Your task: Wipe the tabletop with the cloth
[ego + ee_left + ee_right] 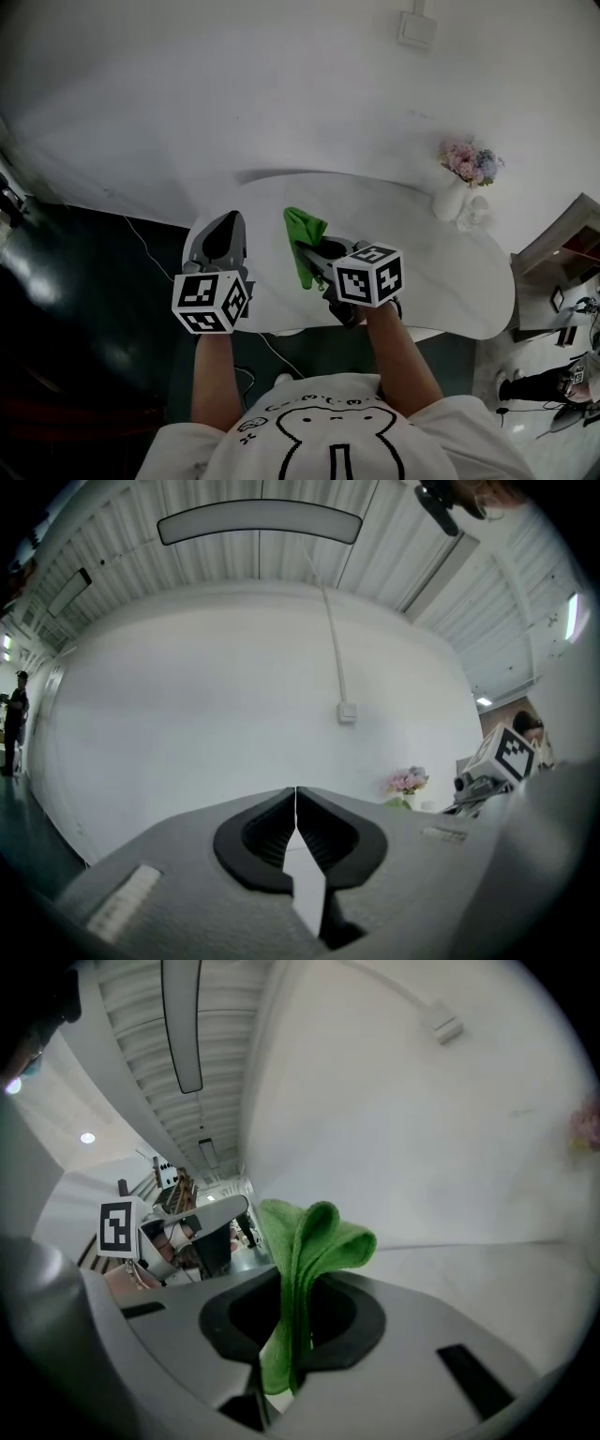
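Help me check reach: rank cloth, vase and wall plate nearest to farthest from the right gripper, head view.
1. cloth, held in the right gripper tongs.
2. vase, ahead to the right.
3. wall plate, high on wall.

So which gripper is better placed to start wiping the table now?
Right. The right gripper is shut on the green cloth, held over the table; the left gripper is shut and empty, at the table's left edge.

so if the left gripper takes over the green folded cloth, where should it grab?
Likely the looped end of the green folded cloth, clear beyond the right gripper that is shut on it. Open the left gripper, shut now, and come from its own side, pinching across the layers.
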The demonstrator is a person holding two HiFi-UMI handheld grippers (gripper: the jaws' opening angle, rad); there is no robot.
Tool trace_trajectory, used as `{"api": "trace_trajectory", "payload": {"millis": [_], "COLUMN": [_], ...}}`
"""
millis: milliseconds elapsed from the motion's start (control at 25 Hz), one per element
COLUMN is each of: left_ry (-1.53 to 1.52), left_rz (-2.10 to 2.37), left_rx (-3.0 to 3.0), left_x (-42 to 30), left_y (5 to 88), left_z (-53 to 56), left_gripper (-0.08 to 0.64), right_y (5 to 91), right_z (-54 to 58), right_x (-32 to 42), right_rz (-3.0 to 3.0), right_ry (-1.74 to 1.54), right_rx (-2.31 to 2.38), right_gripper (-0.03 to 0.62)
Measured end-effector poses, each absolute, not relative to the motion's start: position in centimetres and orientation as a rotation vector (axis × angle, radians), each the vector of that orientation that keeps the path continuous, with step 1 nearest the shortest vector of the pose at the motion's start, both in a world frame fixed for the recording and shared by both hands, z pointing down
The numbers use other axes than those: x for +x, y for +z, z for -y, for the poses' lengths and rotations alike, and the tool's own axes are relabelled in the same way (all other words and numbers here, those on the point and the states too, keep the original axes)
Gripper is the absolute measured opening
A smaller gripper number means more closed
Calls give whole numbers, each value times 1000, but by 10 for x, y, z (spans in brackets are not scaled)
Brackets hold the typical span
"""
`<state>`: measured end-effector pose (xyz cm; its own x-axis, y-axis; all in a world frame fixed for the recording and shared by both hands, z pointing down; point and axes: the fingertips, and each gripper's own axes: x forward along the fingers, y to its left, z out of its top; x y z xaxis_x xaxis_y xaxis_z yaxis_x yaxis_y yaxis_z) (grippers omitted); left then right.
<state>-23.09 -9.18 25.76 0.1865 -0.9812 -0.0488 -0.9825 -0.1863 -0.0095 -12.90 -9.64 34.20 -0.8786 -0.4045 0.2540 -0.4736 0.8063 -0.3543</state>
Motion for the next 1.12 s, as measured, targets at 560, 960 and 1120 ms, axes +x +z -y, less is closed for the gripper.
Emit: {"api": "trace_trajectory", "payload": {"millis": [560, 960, 1120], "left_ry": [16, 7, -18], "left_rz": [-1814, -1735, -1693], "left_rx": [-2388, -2299, -2258], "left_x": [-158, -129, -118], "left_y": [229, 212, 204], "left_z": [107, 114, 118], "left_gripper": [18, 18, 18], "right_y": [266, 238, 229], "right_z": [118, 120, 121], "right_x": [-2, 78, 109], "right_rz": [2902, 2741, 2674], "right_ry": [156, -168, -247], "right_rx": [1158, 1446, 1546], "right_gripper": [46, 46, 46]}}
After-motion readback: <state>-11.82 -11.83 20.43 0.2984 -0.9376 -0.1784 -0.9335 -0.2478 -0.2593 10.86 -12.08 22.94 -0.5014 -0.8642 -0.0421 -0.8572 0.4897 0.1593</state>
